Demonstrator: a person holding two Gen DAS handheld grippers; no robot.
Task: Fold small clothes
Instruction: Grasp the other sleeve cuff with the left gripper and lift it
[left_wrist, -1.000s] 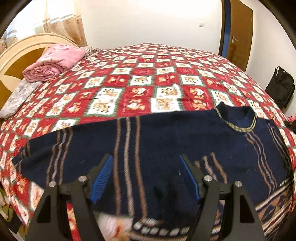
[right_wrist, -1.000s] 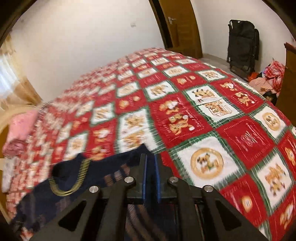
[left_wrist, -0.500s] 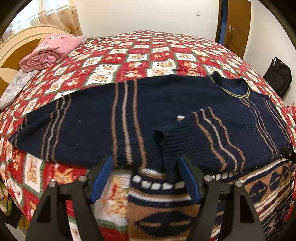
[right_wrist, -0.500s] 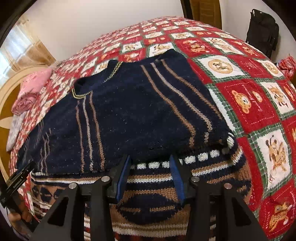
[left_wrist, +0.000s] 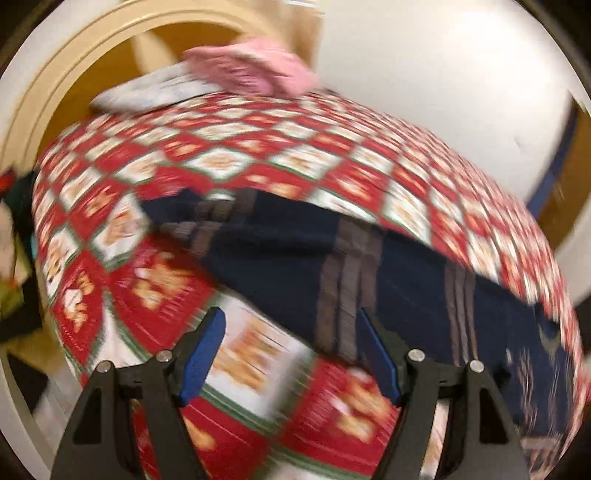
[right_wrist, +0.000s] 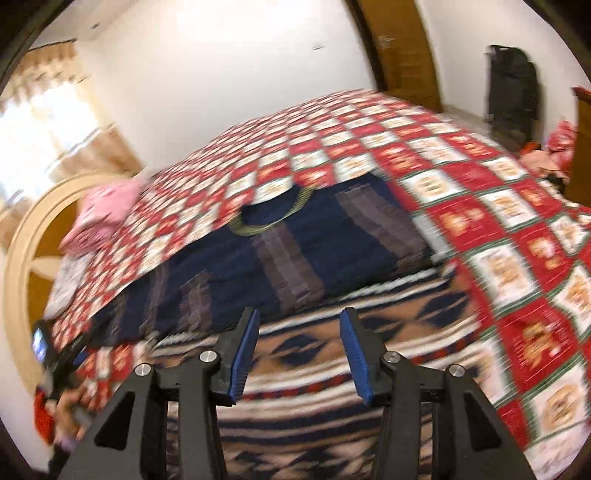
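A navy knit sweater (right_wrist: 314, 236) with brown stripes and a patterned brown-and-white hem (right_wrist: 332, 350) lies on the red checked bedspread (right_wrist: 498, 229). Its right sleeve lies folded across the body. In the left wrist view the sweater's left sleeve (left_wrist: 266, 243) stretches out flat toward the upper left. My left gripper (left_wrist: 291, 354) is open and empty, above the bedspread by the sleeve's near edge. My right gripper (right_wrist: 299, 350) is open and empty, above the hem. Both views are motion-blurred.
A pink folded cloth (left_wrist: 255, 70) and a grey cloth (left_wrist: 155, 92) lie by the cream headboard (left_wrist: 74, 66). A black bag (right_wrist: 511, 85) stands by the wooden door (right_wrist: 402, 48). The other gripper and a hand (right_wrist: 62, 380) show at the bed's left edge.
My right gripper opened, let go of the right sleeve folded onto the body, and drew back over the hem. My left gripper swung left toward the outstretched left sleeve.
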